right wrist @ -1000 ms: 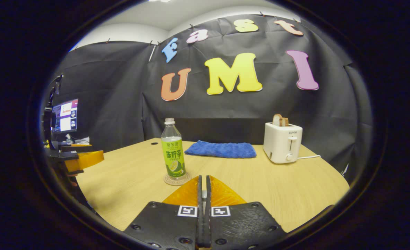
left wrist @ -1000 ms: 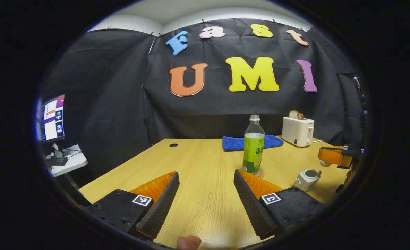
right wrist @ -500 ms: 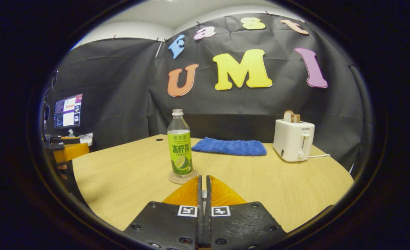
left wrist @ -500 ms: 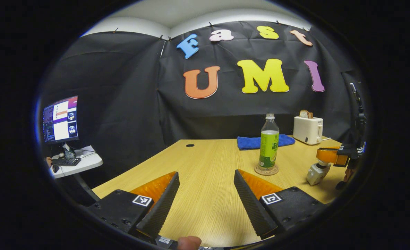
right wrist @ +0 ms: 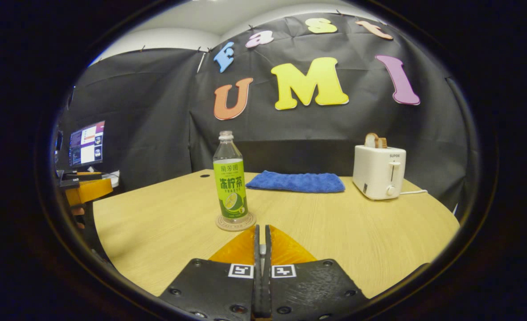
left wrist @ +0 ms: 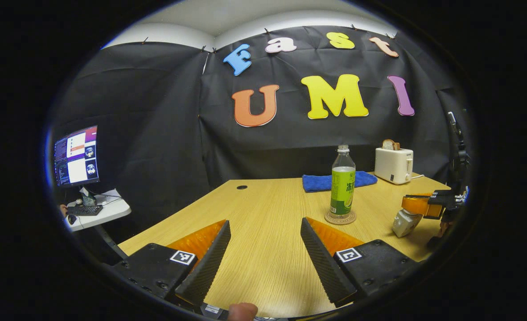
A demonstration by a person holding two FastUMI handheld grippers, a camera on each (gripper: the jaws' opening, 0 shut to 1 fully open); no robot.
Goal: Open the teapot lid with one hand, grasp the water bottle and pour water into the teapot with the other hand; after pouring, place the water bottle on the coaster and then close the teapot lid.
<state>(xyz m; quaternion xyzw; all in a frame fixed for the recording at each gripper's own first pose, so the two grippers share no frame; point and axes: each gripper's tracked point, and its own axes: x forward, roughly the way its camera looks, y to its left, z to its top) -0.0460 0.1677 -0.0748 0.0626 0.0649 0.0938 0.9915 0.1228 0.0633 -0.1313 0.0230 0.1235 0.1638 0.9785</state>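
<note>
The water bottle (right wrist: 231, 176) stands on its coaster (right wrist: 235, 222) mid-worktop (right wrist: 335, 232). The right tongs (left wrist: 417, 206), pressed together on something hidden, hover over the teapot (left wrist: 404, 222) near the right edge; seat the lid squarely. The left tongs (left wrist: 263, 249) stay clear, spread.

L gripper (left wrist: 263, 258) fingers apart; bottle (left wrist: 343, 183) upright on coaster (left wrist: 340, 217).

Both tool-mounted views low over the table (left wrist: 263, 200), sharing the bottle (right wrist: 230, 178).
</note>
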